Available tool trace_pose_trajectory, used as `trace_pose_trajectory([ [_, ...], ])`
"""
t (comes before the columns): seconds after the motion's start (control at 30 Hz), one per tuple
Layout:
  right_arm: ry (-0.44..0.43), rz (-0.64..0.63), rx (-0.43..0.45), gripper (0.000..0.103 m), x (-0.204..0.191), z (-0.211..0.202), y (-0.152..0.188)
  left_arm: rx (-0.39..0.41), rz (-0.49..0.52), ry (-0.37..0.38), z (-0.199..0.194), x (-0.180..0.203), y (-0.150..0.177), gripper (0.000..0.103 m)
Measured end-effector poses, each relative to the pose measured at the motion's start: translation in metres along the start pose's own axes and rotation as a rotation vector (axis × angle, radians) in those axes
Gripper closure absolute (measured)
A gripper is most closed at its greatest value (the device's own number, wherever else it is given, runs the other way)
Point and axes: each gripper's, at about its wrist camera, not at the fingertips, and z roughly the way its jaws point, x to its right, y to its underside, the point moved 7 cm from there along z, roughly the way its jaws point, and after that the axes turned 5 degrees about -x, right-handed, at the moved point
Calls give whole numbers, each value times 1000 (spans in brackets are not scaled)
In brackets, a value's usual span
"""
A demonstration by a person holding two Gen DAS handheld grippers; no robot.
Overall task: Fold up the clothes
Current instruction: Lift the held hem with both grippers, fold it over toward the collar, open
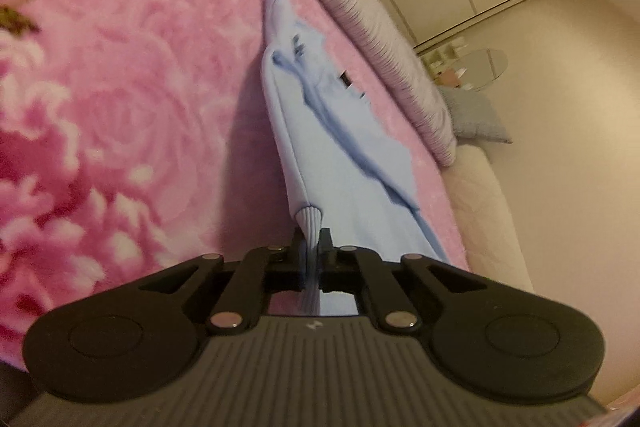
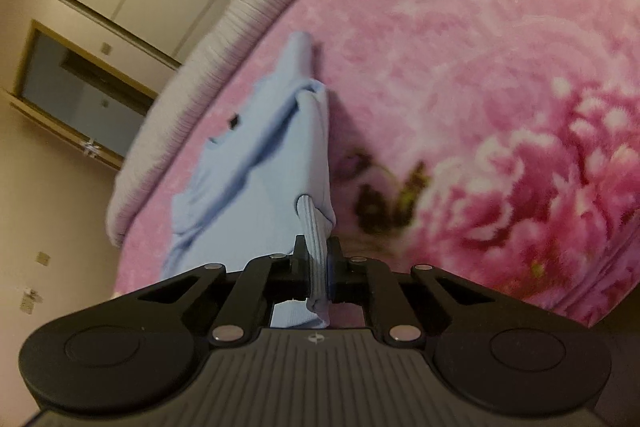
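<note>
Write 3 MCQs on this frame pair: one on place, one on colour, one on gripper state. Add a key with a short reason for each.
1. Where does the far end of the garment lie?
A. on the pink floral blanket
B. on the floor
C. in a drawer

2. What colour is the garment?
A. white
B. light blue
C. dark green

3. What are the two grippers doing?
A. both open, clear of the cloth
B. only the left one is shut on cloth
C. each shut on a ribbed cuff

Key:
1 A: the garment trails from the grippers onto the pink floral blanket.
2 B: the fabric reads light blue in both wrist views.
3 C: the left gripper pinches a ribbed cuff between its fingers, and the right gripper does the same with the other ribbed cuff.
</note>
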Motion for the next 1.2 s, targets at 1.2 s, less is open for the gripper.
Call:
trace_pose_trajectory([
  [1.2,-133,0,125,94,-68,-65,-32,76,-20,110,-38,68,-60,100],
])
